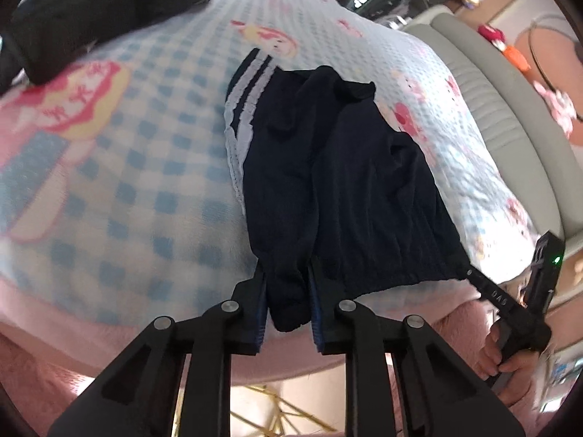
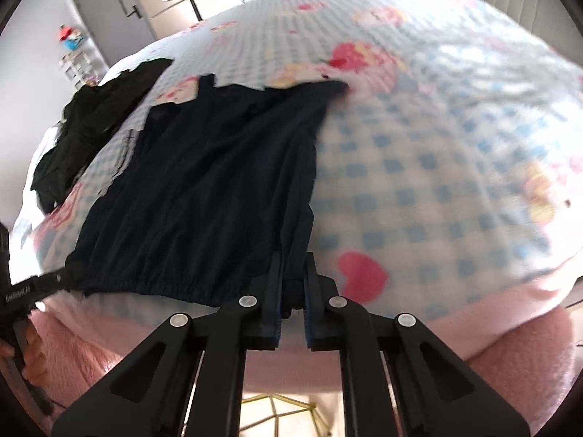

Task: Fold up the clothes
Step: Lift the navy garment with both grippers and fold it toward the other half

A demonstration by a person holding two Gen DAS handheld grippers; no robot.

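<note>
The left tongs (image 1: pixel 288 291) are clenched on a bunched fold at the near left corner of the navy shorts (image 1: pixel 349 189), the dark cloth squeezed between the blue-lined pads and hanging a little below them. In the right wrist view the same tongs (image 2: pixel 54 278) show at the far left edge, biting the left end of the elastic waistband, with the fingers (image 2: pixel 31 358) of the person's hand wrapped round the handle beneath.

The shorts spread away from the tongs across the bed (image 1: pixel 127 167), which is covered by a blue-and-white checked blanket with pink cartoon prints and a fluffy pink border along the near edge. The gathered waistband runs between the two tongs, along the near edge of the bed. White stripes (image 1: pixel 247 83) run down the side of the shorts beyond the left tongs, on the left flank. Further off, up and to the left of the left tongs, a heap of black clothing (image 1: pixel 109 11) lies on the blanket, apart from the shorts.

The right tongs (image 2: pixel 293 291) are clamped tight on the near right corner of the shorts, a narrow pinch of waistband cloth caught between the pads. From the left wrist view they (image 1: pixel 473 276) reach in from the right, and the person's right hand (image 1: pixel 506 357) grips the handle.

To the right of the right tongs the blanket lies bare of clothing.
</note>
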